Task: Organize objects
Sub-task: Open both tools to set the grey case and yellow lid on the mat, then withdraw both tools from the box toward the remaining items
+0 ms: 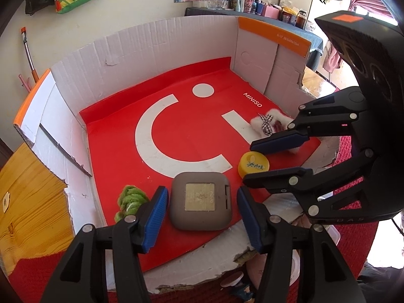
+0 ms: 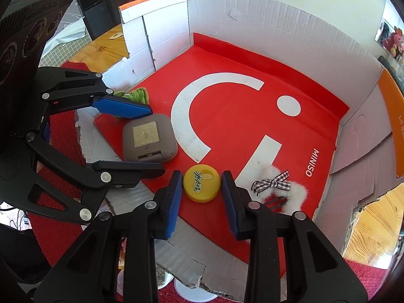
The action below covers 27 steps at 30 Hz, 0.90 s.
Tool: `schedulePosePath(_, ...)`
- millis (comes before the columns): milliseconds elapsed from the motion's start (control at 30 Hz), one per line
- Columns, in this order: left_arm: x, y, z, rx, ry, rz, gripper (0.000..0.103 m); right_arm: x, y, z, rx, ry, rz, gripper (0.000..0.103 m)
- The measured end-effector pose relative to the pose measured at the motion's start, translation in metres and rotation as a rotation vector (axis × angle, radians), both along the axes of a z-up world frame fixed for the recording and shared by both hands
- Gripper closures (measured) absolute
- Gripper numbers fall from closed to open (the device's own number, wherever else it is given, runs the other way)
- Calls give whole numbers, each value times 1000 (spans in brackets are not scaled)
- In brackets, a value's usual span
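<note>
A grey square case (image 1: pixel 200 200) lies on the red floor of a cardboard box (image 1: pixel 161 40). My left gripper (image 1: pixel 202 214) is open with its fingers either side of the case. A yellow cap (image 2: pixel 201 183) lies to the right; my right gripper (image 2: pixel 202 197) is open and straddles it. A green fuzzy toy (image 1: pixel 130 198) lies left of the case. A white fluffy hair clip with a checked bow (image 2: pixel 275 183) lies right of the cap. In the left wrist view the right gripper (image 1: pixel 248 161) is over the cap (image 1: pixel 253 166).
The box walls (image 2: pixel 265 27) stand on three sides; the near wall is torn low. A wooden table (image 1: pixel 30 194) and red cloth (image 2: pixel 63 136) surround the box. A cluttered shelf (image 1: pixel 252 2) is beyond.
</note>
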State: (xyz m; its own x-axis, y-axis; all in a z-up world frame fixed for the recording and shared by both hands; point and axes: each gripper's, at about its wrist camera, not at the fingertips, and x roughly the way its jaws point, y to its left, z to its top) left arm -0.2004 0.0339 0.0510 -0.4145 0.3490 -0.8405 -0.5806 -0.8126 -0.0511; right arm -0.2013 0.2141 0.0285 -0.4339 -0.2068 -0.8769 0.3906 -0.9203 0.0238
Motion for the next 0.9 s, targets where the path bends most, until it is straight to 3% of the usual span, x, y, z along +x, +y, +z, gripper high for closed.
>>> schedulePosePath(133, -2, -6, 4, 13, 4, 11, 44, 0, 2, 3, -5, 3, -5, 71)
schedulePosePath(267, -4, -16, 12, 37, 14, 32, 43, 4, 5, 11, -8, 29, -16, 52)
schedulePosePath(567, 5, -43, 38, 96, 70, 82, 43, 23, 8, 30, -20, 73, -50, 46)
schedulePosePath(900, 69, -49, 62, 169, 159, 141, 31, 66, 7, 61, -50, 169, -85, 35)
